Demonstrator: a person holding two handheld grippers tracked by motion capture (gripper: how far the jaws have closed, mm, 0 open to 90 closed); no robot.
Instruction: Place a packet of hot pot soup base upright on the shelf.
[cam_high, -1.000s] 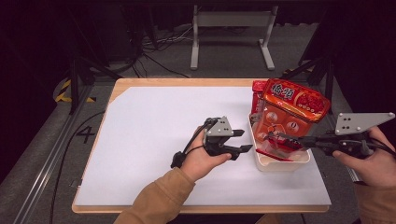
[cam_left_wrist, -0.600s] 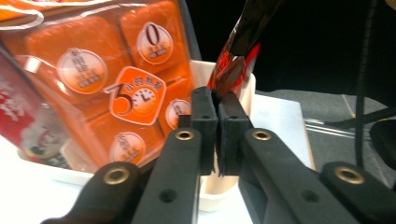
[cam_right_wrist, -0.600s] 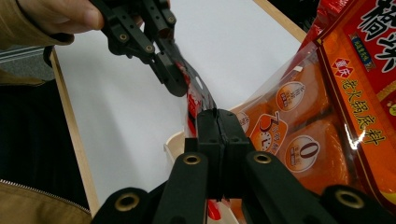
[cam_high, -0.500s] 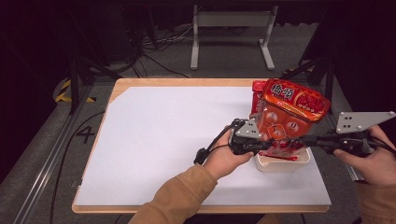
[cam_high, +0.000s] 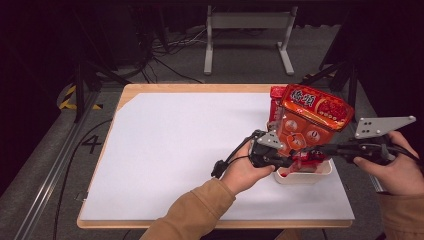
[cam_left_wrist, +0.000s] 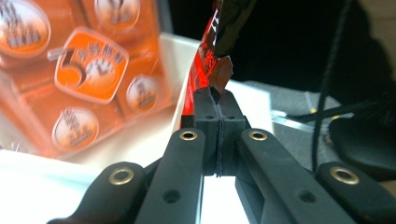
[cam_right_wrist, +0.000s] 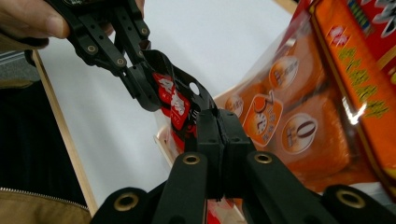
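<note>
A small red sachet hangs over a white tub, stretched between both grippers. My left gripper is shut on one edge of it; in the left gripper view the jaws meet on the red foil. My right gripper comes in from the right and is shut on the opposite edge. In the right gripper view its tips pinch the sachet, with the left gripper on the far side. A large orange noodle bag leans upright in the tub behind the sachet.
The tub stands near the right front corner of a white sheet on a wooden table. The noodle bag crowds the space just beyond both grippers. A metal stand and cables lie on the floor behind the table.
My left hand has moved right from the middle of the table to the tub, and its jaws have closed on the sachet. The right hand has held still.
</note>
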